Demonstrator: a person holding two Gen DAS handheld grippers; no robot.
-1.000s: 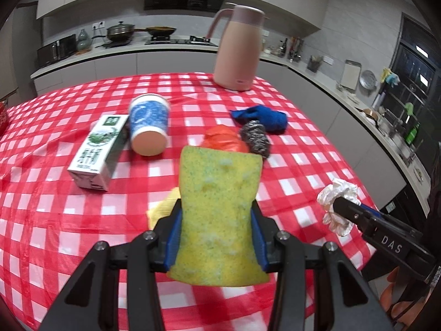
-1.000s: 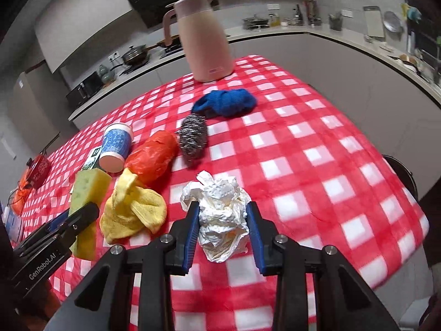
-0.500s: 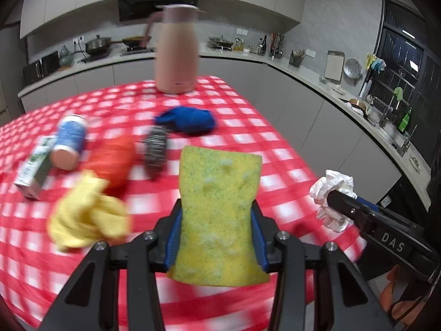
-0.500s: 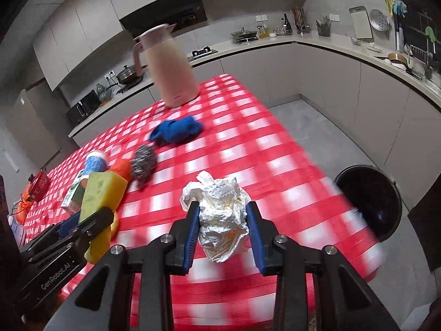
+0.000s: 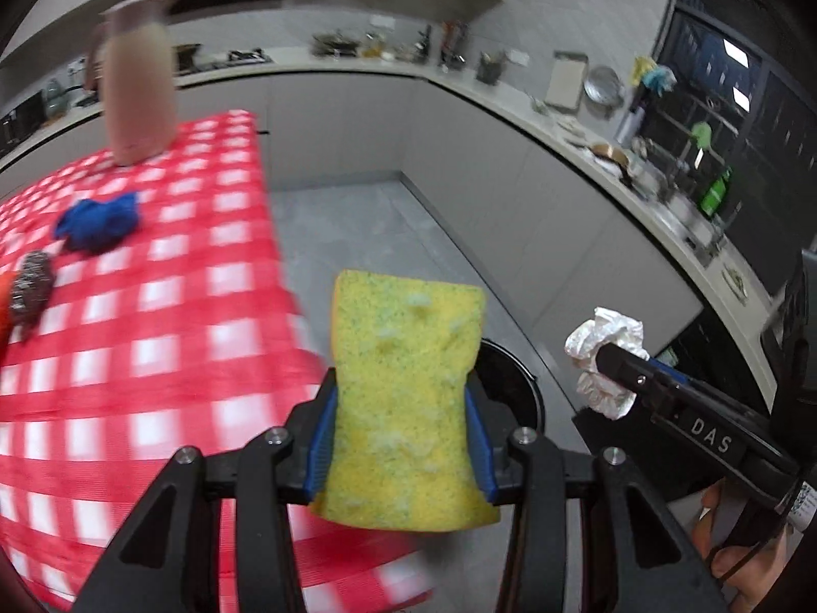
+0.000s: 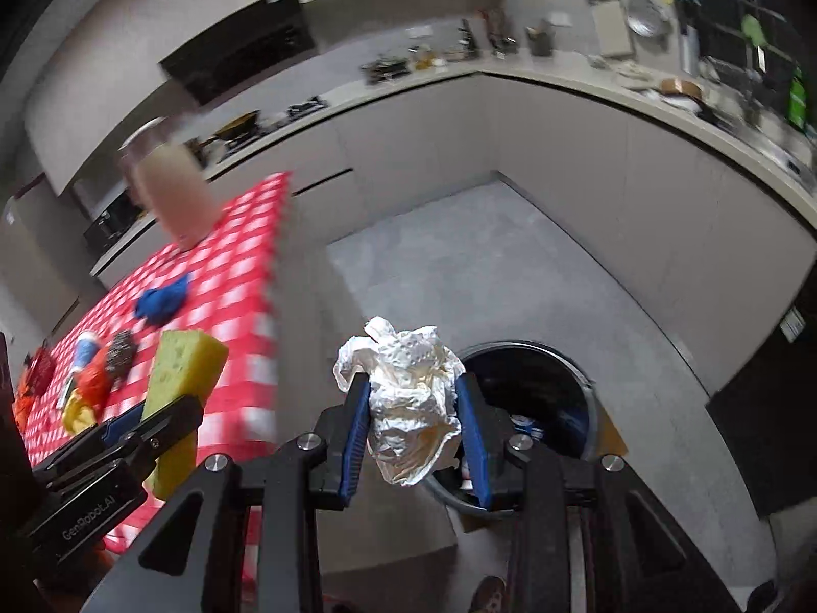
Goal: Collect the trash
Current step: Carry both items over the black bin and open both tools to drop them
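Carrying two pieces of trash beside the table

Spreading along the left of both views, the table wears a red-and-white checked cloth and bears a pink jug, a blue cloth and a steel scourer. On the grey floor beyond the table's edge stands a dark round bin, seen just behind both loads. The left gripper is clamped on an upright yellow sponge. The right gripper is clenched on a crumpled white paper wad, held in the air in front of the bin's rim.
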